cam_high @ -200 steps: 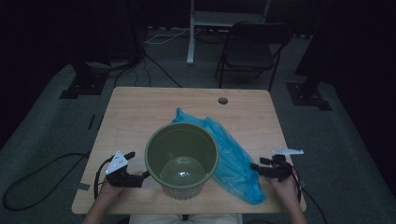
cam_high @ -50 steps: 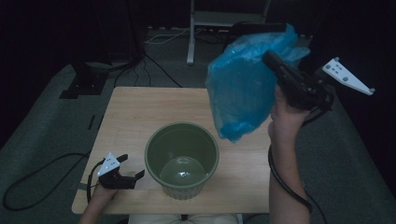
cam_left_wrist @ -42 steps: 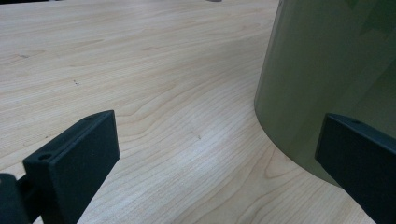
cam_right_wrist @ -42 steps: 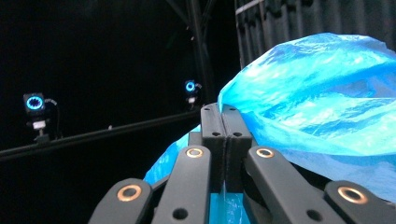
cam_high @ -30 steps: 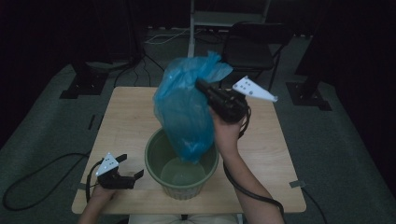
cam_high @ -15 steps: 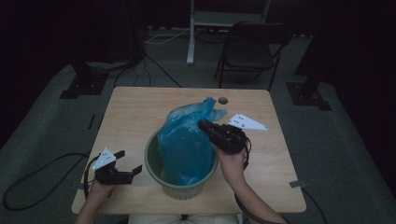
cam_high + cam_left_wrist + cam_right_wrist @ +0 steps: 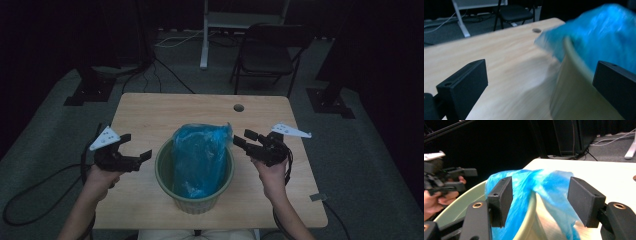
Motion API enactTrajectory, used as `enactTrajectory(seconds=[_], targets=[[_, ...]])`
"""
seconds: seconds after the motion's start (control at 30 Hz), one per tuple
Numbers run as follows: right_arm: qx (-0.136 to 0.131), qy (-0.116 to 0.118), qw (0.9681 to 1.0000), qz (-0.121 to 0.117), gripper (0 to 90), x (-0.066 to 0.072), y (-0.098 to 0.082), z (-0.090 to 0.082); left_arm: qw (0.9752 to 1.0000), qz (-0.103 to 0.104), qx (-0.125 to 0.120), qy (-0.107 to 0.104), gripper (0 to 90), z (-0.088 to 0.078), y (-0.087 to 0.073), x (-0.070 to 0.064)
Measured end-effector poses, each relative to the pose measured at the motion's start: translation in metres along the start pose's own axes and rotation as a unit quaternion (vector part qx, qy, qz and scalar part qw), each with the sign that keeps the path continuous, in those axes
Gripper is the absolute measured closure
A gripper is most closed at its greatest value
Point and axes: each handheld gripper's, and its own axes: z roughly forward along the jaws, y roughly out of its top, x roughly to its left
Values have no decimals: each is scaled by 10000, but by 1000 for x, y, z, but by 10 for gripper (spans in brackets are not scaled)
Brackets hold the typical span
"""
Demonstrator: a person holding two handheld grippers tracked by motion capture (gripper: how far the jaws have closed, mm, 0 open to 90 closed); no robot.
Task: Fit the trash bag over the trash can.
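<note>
Item: blue plastic bag (image 7: 201, 159), thin, crinkled, translucent, stood bunched inside green bin (image 7: 194, 201) at mid-table (image 7: 150, 107) in the high view, its top rising above the rim; judged light, limp and slippery, best pinched at the loose upper edge. Left gripper (image 7: 131, 148) hung left of the bin, jaws spread, holding nothing; right gripper (image 7: 242, 138) just right of the bag's top, jaws having just been opening, parted. Left gripper view: blurred bag (image 7: 604, 37) above the pale bin wall (image 7: 574, 95), both jaws wide apart over bare wood. Right gripper view: bag fold (image 7: 541, 187) draped over the rim between the spread pads (image 7: 500, 197), which did not press it; left gripper (image 7: 466, 178) seen beyond.
</note>
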Motion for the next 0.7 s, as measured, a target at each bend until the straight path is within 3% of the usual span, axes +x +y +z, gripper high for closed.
enactTrajectory(seconds=[0.03,0.07,0.17,0.2,0.23,0.27,0.3,0.33,0.37,0.47,0.53,0.6,0.63,0.67,0.7], targets=[[0,0,10000,0,362,0,0,0,10000,0,0,0,4,0,0,0],[44,79,10000,9,354,1,4,4,9998,168,64,-111,4,8,21,-10],[243,119,9996,-110,354,7,8,18,9981,427,239,-364,4,21,44,-23],[333,159,9992,-121,354,9,8,23,9981,427,239,-364,4,21,44,-23],[420,171,9989,-142,354,10,7,28,9963,501,422,-548,4,34,57,-33],[420,171,9989,-142,354,10,7,28,9963,501,422,-548,4,34,57,-33],[550,193,9981,-173,367,12,5,36,9936,554,680,-712,5,49,67,-45],[550,193,9981,-173,367,12,5,36,9936,554,680,-712,57,49,67,-45],[606,127,9976,-298,447,14,4,43,9927,612,786,-680,138,62,73,-56],[628,146,9974,-311,523,12,3,48,9898,746,1072,-570,146,83,78,-67],[646,173,9972,-334,553,12,4,52,9860,921,1305,-484,146,94,80,-73],[653,176,9970,-367,581,12,4,55,9846,969,1394,-417,147,100,81,-75],[675,181,9968,-391,589,12,4,57,9813,1072,1568,-299,159,110,81,-78],[675,181,9968,-391,589,12,4,57,9813,1072,1568,-299,167,110,81,-78],[689,162,9965,-442,643,13,4,59,9796,1166,1618,-244,245,117,82,-81]])
